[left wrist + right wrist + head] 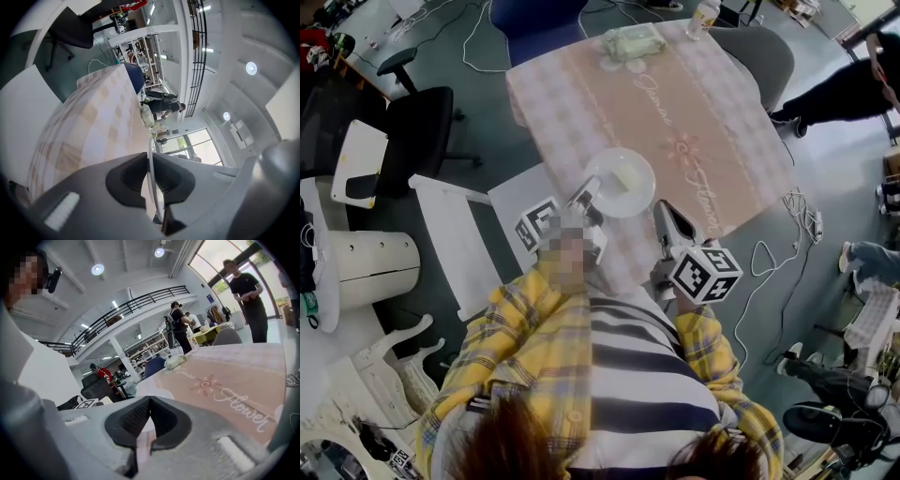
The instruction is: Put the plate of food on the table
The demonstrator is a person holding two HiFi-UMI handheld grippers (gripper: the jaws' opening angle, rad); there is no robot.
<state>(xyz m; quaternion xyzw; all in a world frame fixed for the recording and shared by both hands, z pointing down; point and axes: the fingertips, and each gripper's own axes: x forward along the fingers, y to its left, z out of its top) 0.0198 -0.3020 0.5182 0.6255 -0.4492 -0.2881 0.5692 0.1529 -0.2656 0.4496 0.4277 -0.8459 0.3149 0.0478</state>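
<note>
Fingers [127,180] of the left gripper [584,199] are pinching the near rim of the plate [643,186], closed tight on that thin edge, while the right gripper [666,216] is hanging just beside the plate with its fingers together on nothing. Pale food [622,174] is sitting in the plate, which is lying over the worktop [712,141], close to its near-left edge; whether it is resting there or hovering just above cannot be told. Gripping at one spot of the rim is putting all the weight on a narrow bite, so if the plate is not yet down its far side is likely sagging, and the food could be sliding off. Letting go too early would be dropping it, dragging it would be rucking the cloth [553,94], and with the edge so near, a nudge from either gripper could be tipping it off the worktop.
</note>
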